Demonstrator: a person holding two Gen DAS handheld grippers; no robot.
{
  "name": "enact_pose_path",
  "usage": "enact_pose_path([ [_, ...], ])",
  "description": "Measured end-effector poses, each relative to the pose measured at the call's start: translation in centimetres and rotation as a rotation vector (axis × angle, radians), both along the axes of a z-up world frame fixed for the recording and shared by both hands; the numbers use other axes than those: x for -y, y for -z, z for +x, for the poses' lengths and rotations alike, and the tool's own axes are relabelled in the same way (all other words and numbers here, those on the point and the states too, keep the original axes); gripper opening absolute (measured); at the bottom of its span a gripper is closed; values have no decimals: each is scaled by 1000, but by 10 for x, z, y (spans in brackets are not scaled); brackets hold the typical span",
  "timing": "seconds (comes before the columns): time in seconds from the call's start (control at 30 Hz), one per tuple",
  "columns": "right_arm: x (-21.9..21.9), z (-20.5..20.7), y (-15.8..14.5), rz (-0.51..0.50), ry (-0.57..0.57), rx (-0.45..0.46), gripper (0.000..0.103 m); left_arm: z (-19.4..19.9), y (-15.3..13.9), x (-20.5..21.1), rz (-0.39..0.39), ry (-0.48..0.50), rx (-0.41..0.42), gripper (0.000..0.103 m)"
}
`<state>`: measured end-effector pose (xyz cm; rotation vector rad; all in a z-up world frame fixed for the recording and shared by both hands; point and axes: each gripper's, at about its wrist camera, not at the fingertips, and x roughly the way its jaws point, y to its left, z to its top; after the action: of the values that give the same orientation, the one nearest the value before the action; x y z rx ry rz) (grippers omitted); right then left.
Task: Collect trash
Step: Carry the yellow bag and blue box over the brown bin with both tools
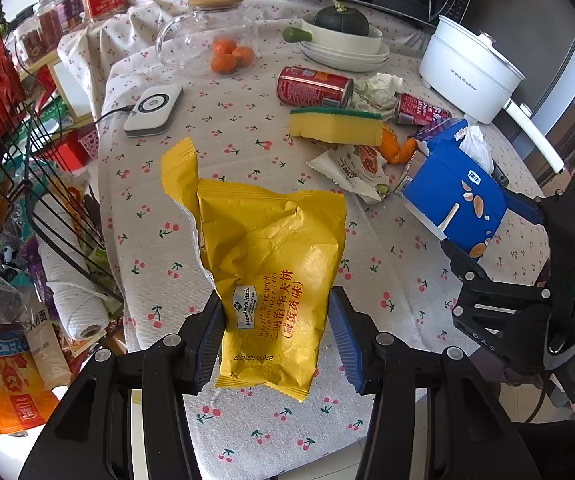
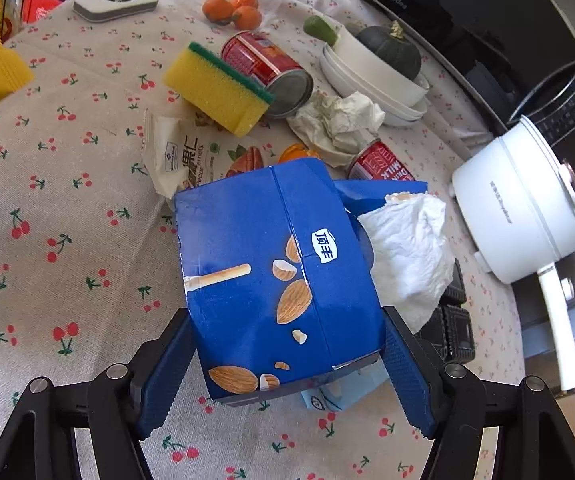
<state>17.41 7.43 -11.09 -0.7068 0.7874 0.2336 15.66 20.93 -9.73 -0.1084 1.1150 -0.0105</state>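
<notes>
Left gripper [image 1: 275,340] is clamped on the yellow wrapper [image 1: 271,264], lifted off the table [image 1: 247,160]. Right gripper [image 2: 287,376] straddles the blue box [image 2: 283,280], pads at both sides; I can't tell if they press yet. Squeeze the box low and square, or it'll crush. Right view alone shows tissue [image 2: 411,248] in the box mouth; left alone shows the side rack [image 1: 27,184].

Black linkage gripper frames, silver screws, ribbed blue fingers [image 2: 167,376], green indicator light
</notes>
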Motion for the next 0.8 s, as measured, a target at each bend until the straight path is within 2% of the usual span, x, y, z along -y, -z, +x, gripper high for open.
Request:
enact_pose_path([
  [0.3, 41, -15, -32, 94, 36, -1, 76, 1, -6, 29, -1, 43, 10, 53],
  [0.57, 94, -25, -47, 97, 96, 20, 76, 5, -8, 76, 12, 121, 12, 53],
  [0.8, 152, -35, -54, 100, 173, 25, 76, 12, -10, 134, 3, 209, 14, 53],
])
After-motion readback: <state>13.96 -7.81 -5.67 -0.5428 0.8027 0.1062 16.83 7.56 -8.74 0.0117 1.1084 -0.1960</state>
